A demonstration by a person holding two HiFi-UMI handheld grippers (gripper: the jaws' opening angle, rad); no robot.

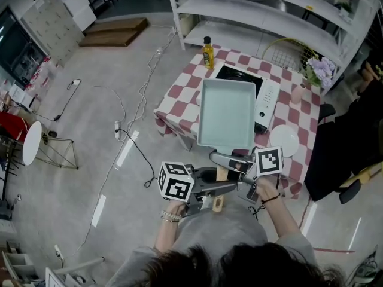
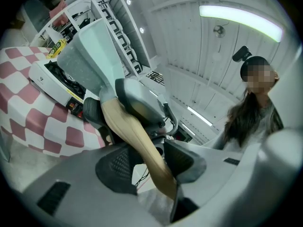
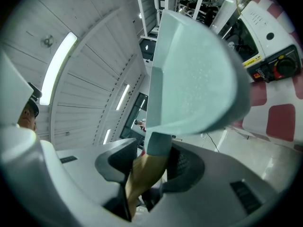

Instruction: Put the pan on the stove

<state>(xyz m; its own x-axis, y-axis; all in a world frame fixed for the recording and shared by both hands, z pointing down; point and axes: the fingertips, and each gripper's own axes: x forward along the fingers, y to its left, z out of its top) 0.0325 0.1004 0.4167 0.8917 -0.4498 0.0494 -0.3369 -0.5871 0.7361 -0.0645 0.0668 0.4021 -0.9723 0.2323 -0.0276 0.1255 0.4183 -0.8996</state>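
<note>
A pale green rectangular pan (image 1: 226, 113) hangs above the checked table (image 1: 179, 91), its far end over the white stove (image 1: 267, 97) with the black top. Its wooden handle (image 1: 220, 187) points toward me. My left gripper (image 1: 220, 190) is shut on the handle near its end. My right gripper (image 1: 224, 163) is shut on the handle close to the pan. In the left gripper view the handle (image 2: 137, 141) runs between the pads up to the pan (image 2: 92, 56), with the stove (image 2: 47, 79) beyond. In the right gripper view the pan (image 3: 194, 74) fills the middle, and the handle (image 3: 144, 174) sits between the jaws.
A yellow oil bottle (image 1: 207, 52) stands at the table's far left corner. A white plate (image 1: 283, 140) lies at the near right, and a pink cup (image 1: 297, 92) and flowers (image 1: 320, 70) are at the far right. White shelves (image 1: 269, 5) stand behind. Cables cross the floor (image 1: 128, 118).
</note>
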